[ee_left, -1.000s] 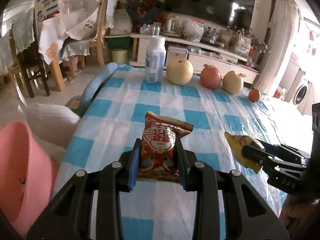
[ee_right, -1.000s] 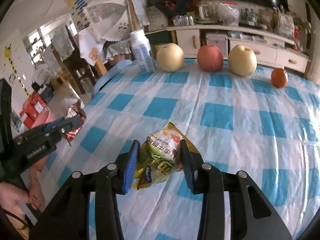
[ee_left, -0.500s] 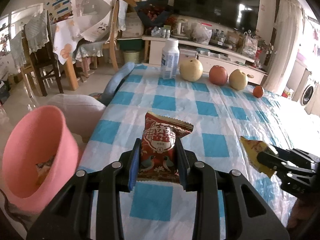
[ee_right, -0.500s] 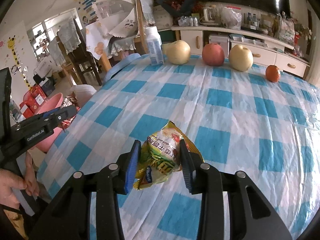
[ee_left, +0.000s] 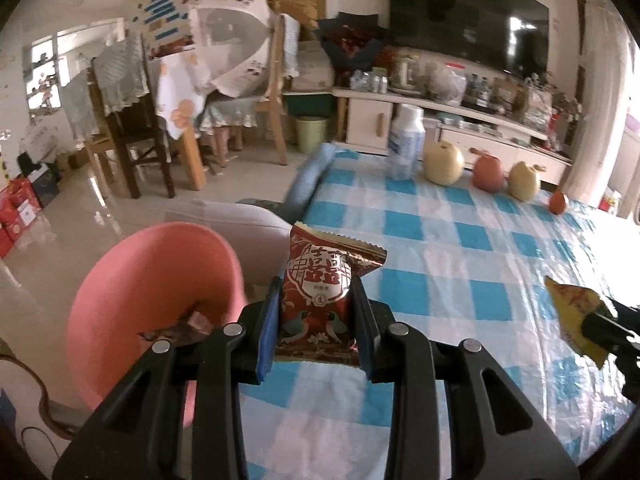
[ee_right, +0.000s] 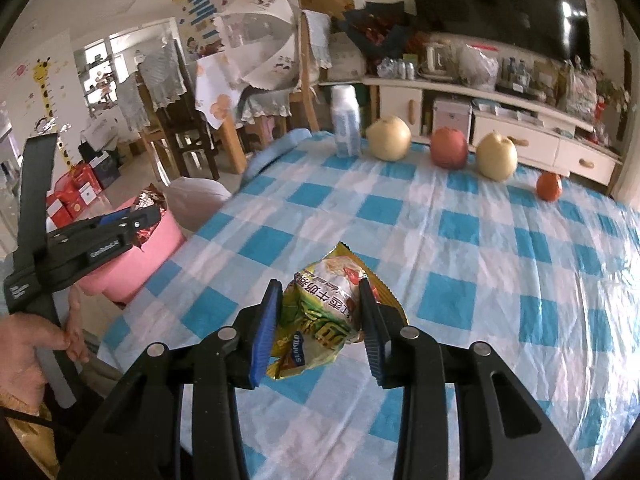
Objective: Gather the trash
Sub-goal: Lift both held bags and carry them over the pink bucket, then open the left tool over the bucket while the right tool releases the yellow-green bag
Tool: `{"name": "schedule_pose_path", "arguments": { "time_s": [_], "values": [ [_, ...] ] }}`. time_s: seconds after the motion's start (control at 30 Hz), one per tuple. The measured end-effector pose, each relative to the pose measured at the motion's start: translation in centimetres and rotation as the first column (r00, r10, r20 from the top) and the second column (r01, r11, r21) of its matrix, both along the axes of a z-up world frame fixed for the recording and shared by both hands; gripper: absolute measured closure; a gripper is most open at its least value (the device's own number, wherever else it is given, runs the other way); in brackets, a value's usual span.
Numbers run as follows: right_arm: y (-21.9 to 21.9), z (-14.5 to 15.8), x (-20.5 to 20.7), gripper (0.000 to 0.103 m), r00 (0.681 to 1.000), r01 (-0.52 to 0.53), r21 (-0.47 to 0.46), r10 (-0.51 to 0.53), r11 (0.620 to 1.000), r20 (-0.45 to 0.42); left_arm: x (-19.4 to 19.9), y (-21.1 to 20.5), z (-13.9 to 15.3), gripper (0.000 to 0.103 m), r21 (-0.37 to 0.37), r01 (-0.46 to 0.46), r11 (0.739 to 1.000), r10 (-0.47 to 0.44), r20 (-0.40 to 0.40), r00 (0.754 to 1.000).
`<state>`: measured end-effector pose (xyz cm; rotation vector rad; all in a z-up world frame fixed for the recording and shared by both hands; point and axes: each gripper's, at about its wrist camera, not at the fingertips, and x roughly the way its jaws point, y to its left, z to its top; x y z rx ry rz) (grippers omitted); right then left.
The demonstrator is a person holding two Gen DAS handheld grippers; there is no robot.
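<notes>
Red wrapper point(ee_left: 320, 300), clenched upright in the left gripper point(ee_left: 316, 320), has the pink bin point(ee_left: 156, 280) at 9 o'clock; the right gripper point(ee_right: 320, 320), farther off, clamps a green packet point(ee_right: 324, 312).

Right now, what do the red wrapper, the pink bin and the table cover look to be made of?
Red wrapper: glossy printed plastic film, crimped zigzag edge. Pink bin: probably matte moulded plastic, smooth and uniform. Table cover: thin shiny plastic sheet, judging by wrinkles and glare.
</notes>
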<state>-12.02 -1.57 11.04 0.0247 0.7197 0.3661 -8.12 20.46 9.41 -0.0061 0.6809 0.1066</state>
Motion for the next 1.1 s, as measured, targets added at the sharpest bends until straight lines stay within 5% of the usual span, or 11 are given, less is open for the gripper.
{"name": "schedule_pose_path", "arguments": {
  "time_s": [0.57,1.1],
  "values": [
    [8.9,4.2,-0.6,0.064,0.985,-0.149,-0.025,0.151,0.988,0.084,-0.7,8.1,1.6,0.068,-0.008,-0.185,0.983,0.185,0.027,0.982],
    [18.9,4.8,1.8,0.064,0.941,-0.322,-0.037,0.324,0.946,0.097,-0.2,14.7,1.3,0.068,-0.068,-0.322,0.944,0.322,0.001,0.947]
  ]
}}
